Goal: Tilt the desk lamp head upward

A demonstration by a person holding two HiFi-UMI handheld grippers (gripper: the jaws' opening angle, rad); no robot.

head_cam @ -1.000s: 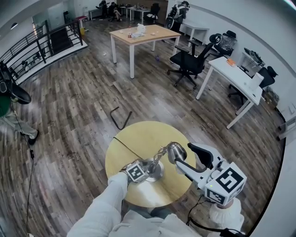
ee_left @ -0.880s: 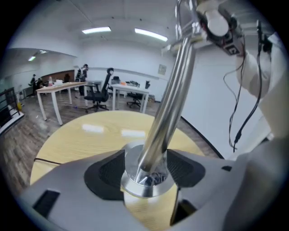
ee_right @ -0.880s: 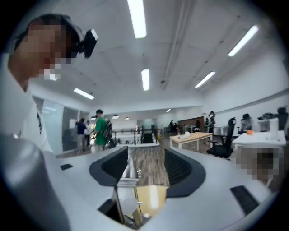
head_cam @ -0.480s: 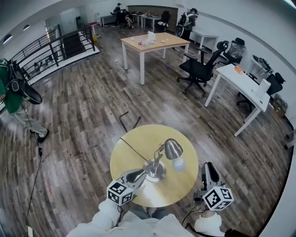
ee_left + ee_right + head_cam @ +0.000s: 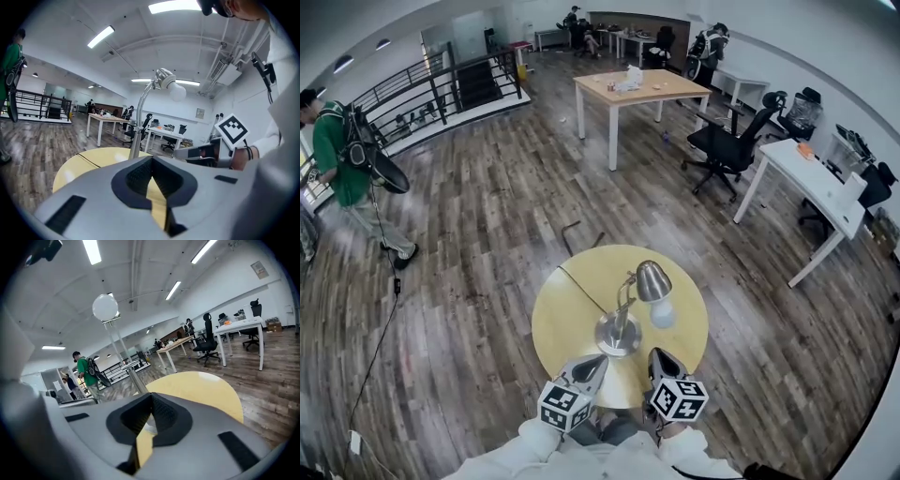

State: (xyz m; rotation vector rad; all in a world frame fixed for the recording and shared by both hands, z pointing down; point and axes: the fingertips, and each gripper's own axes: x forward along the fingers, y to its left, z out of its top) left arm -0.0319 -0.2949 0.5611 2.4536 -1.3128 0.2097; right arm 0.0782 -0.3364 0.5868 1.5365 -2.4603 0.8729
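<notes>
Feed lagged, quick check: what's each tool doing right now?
Left tool: closed, just shut, nothing between its jaws.
Right tool: closed, just shut, nothing between its jaws.

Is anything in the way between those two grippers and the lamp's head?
Nothing visible does. The left gripper and right gripper, jaws just closed and empty, hang at the table's near edge; only bare tabletop and air lie before the lamp head.
</notes>
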